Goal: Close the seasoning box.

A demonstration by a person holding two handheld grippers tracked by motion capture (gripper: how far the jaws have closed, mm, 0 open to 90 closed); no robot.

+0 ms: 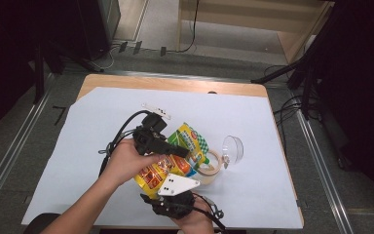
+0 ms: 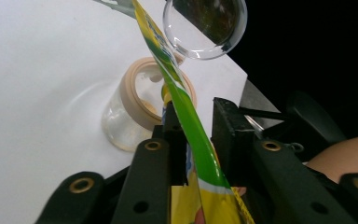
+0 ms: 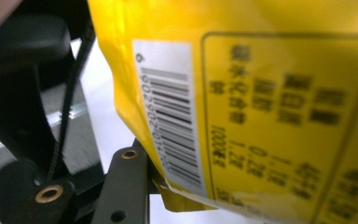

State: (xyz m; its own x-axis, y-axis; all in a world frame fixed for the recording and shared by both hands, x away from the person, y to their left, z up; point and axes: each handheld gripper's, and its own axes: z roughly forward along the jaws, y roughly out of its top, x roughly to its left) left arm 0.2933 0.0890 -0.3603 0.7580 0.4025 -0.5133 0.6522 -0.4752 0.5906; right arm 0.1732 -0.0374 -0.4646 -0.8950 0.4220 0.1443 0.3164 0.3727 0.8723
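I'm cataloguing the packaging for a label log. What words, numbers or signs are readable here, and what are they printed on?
Barcode on a white patch, back of the yellow snack bag: digits alongside too blurred to read surely.
Dark print in a box on the same back: East Asian characters and numerals, blurred, not readable.
Bag front, high view: coloured graphics, lettering too small.
Clear jar and clear lid: no text.

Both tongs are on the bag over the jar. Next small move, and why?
Probably tip the bag so its green end drops to the jar mouth. In the left gripper view the left tongs pinch that end just above the open jar; the right tongs hold the yellow end. The clear lid is already off, beside the jar.
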